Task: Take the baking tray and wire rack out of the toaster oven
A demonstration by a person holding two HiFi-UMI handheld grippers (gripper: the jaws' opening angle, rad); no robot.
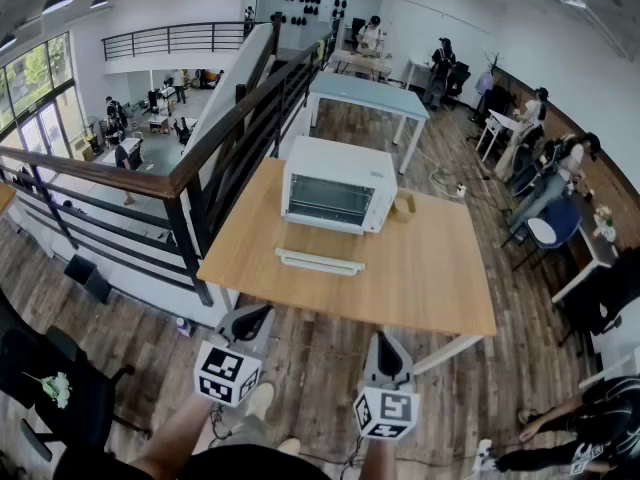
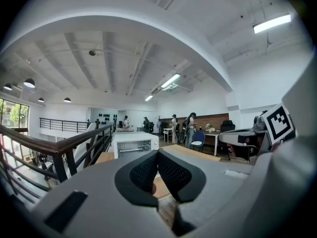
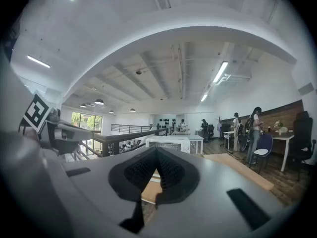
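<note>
A white toaster oven (image 1: pixel 336 182) stands at the far middle of a wooden table (image 1: pixel 420 278). Its glass door (image 1: pixel 320 256) hangs open and lies flat toward me. Wire shelving shows dimly inside the cavity (image 1: pixel 330 200); I cannot tell the tray from the rack. My left gripper (image 1: pixel 252 320) and right gripper (image 1: pixel 386 348) hover side by side short of the table's near edge, both shut and empty. The oven (image 2: pixel 132 145) shows ahead of the shut left gripper (image 2: pixel 157 155) in the left gripper view. In the right gripper view the oven (image 3: pixel 168 144) sits beyond the shut right gripper (image 3: pixel 156 152).
A small brown object (image 1: pixel 404 206) stands right of the oven. A dark railing (image 1: pixel 190 183) runs along the table's left side. Another table (image 1: pixel 368 96) stands behind. Several people sit and stand at desks at the right and far back. A blue chair (image 1: pixel 552 226) stands at the right.
</note>
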